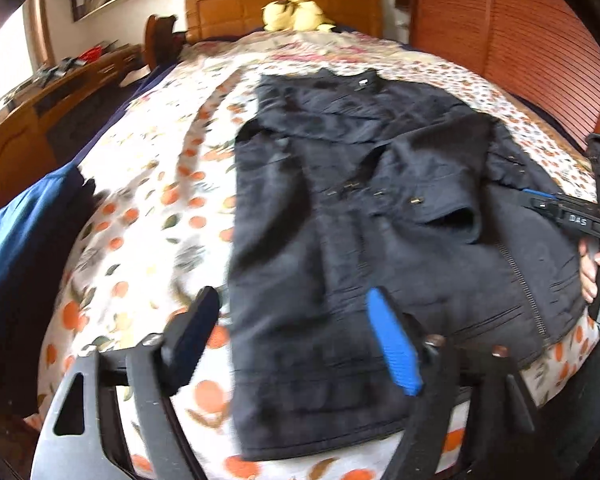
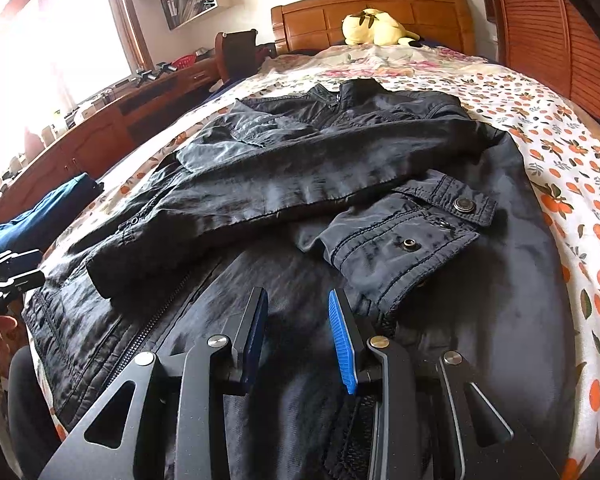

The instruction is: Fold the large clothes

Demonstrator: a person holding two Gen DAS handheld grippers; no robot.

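Floral sheets cover the bed (image 2: 548, 152), orange-fruit print all over, and the dark jacket (image 2: 284, 184) lies flat across the middle of it with its collar toward the wooden headboard (image 2: 372, 12). Both sleeves are folded in over the front, one cuff (image 2: 424, 232) with its snaps sitting on top. Blue cloth (image 2: 40, 216) is bunched at the left edge of the bed, and a yellow plush (image 2: 374, 28) sits up by the headboard. Left tongs (image 1: 296, 340) are spread wide over the jacket's hem edge, nothing between them. Right tongs (image 2: 298, 338) hang partly spread just above the jacket front, not pinching anything, far as I can see.
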